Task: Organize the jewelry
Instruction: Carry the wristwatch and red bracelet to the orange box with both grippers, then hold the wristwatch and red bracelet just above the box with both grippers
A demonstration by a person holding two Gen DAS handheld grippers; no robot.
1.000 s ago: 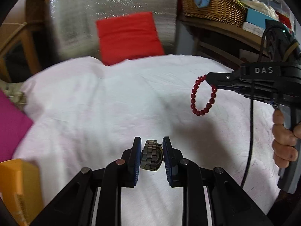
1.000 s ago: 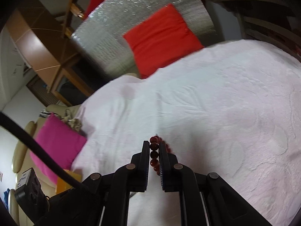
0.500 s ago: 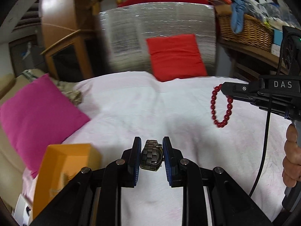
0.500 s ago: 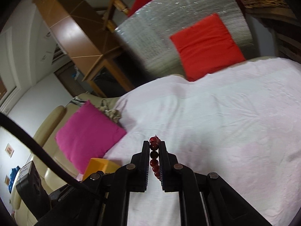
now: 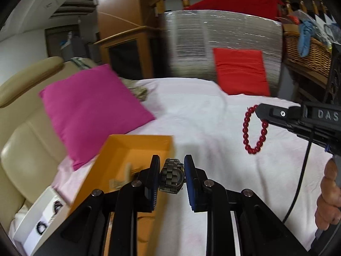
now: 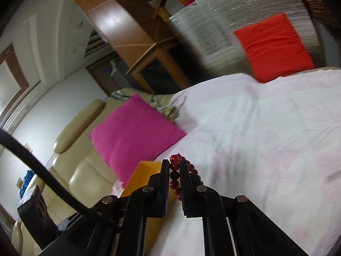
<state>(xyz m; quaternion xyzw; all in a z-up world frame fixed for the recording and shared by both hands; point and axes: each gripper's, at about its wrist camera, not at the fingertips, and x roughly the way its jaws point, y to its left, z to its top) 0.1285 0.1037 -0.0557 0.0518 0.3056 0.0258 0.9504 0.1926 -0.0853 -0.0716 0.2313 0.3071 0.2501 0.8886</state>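
Left gripper [image 5: 172, 170] clamps metal watch [image 5: 171, 176] above orange box [image 5: 136, 149] edge. Right gripper [image 6: 175, 170] pinches red bracelet [image 6: 174, 173], beads dangling over white sheet [image 5: 202, 111].

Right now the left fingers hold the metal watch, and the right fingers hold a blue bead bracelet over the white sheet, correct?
Not quite: the bead bracelet is red, not blue, as the left wrist view shows. The rest stands: the left fingers hold the metal watch, and the right fingers hold the bracelet over the white sheet.
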